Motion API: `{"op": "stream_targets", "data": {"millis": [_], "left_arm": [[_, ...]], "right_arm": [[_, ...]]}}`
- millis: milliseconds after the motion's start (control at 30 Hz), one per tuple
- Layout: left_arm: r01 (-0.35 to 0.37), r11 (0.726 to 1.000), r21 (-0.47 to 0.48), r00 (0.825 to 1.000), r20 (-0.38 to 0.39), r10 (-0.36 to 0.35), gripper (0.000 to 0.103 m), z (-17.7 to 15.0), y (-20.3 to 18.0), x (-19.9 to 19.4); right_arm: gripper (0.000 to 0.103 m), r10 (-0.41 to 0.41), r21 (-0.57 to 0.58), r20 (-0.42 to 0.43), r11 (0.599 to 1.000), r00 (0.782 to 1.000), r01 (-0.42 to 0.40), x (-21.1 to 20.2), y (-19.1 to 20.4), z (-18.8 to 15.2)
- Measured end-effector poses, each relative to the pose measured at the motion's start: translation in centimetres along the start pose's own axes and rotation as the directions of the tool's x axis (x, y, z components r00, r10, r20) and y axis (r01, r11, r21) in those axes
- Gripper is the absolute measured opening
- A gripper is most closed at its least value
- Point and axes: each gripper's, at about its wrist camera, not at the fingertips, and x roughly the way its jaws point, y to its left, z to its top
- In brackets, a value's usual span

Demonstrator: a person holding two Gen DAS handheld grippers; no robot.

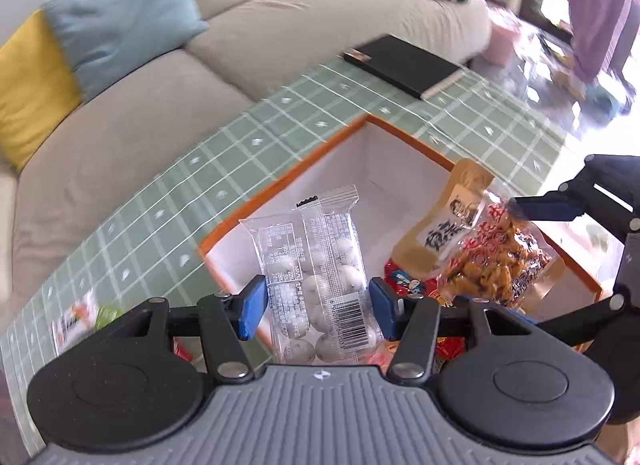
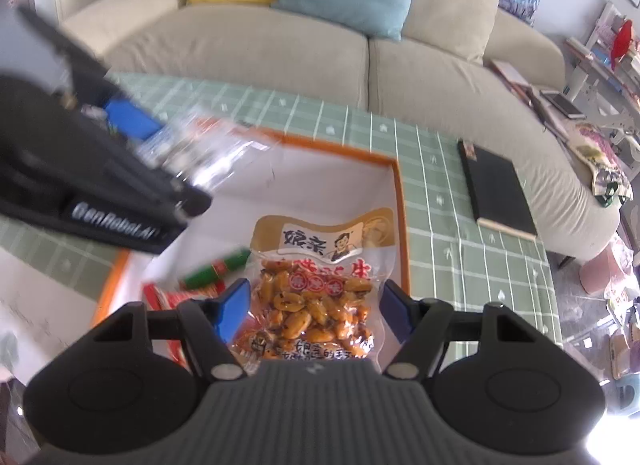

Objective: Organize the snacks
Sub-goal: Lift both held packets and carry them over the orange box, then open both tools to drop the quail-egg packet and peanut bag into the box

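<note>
My left gripper is shut on a clear packet of white round sweets, which hangs over an orange-rimmed white box. My right gripper is shut on a packet of orange-brown peanuts above the same box. In the left wrist view the peanut packet hangs at the right with one blue right finger against it. The right wrist view shows the clear packet blurred at the upper left, in front of the left gripper's dark body. A green and red snack and red packets lie in the box.
The box stands on a table under a green checked cloth. A black notebook lies on the cloth to the right of the box. Another snack packet lies on the cloth at the left. A beige sofa with yellow and blue cushions runs behind.
</note>
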Motion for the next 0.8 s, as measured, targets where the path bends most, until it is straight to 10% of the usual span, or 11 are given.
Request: {"op": "stream_targets", "data": {"millis": [367,467,800], "left_arm": [[0.035,0.985,0.168,0.992,-0.122,-0.014,0.063,1.5,-1.8,5.5],[0.052,0.983,0.174,0.988,-0.154,-0.025,0.063,1.8,-1.5,6.8],[0.050,0.978,0.201,0.974,-0.228,-0.003,0.064,1.5,-1.8,10.7]], "right_arm": [[0.068,0.048,-0.047,-0.091,0.998,0.995,-0.052,5.7,-1.0,-0.6],[0.034,0.051,-0.067,-0.118,0.996,0.992,-0.059,6.9,-1.0,-0.2],[0.036,0.064,-0.064,-0.149,0.995,0.987,-0.074,9.6,-1.4,0.4]]}}
